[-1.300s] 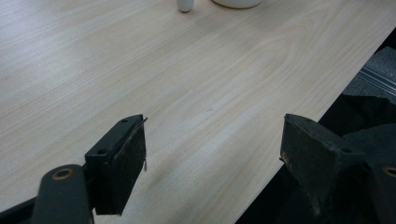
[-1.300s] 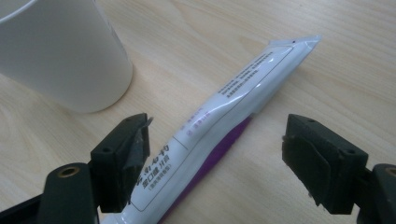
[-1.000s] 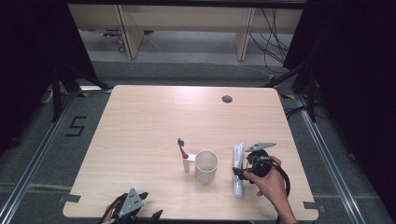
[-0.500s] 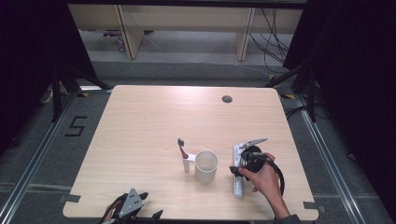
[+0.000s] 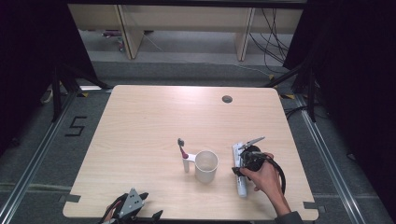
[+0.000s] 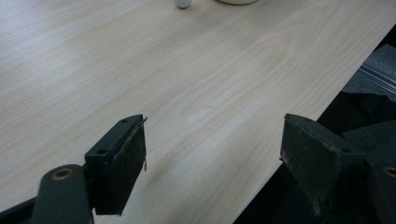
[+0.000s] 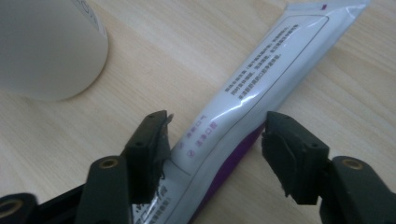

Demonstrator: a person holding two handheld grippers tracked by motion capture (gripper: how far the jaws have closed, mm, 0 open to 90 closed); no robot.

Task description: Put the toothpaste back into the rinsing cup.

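My right gripper (image 7: 215,135) is down over the toothpaste tube (image 7: 261,88), and its jaws have just been closing in on it. The tube lies flat on the table (image 5: 149,121), running between my two black jaws. The left jaw sits right against the tube's white side; the right jaw looks very close to the purple edge, though whether it presses there I cannot tell. So: closing around the tube, with a firm pinch not clearly made.

From the high view, my right gripper (image 5: 243,161) and right hand (image 5: 266,177) sit over the tube (image 5: 241,186) at the near right part of the table, the tube's capped end poking out toward me below the hand. Just left of it stands the white cup (image 5: 206,165), upright, apart from the tube. In my right gripper view the cup (image 7: 46,46) is at the upper left. On the far side of the cup stands a small white holder (image 5: 187,163) with a toothbrush (image 5: 181,147) leaning up out of it, just beside the cup.

My left gripper (image 5: 130,207) rests at the near edge of the table, well apart from all that. Its jaws (image 6: 212,163) stand wide open over bare wood, nothing between them.
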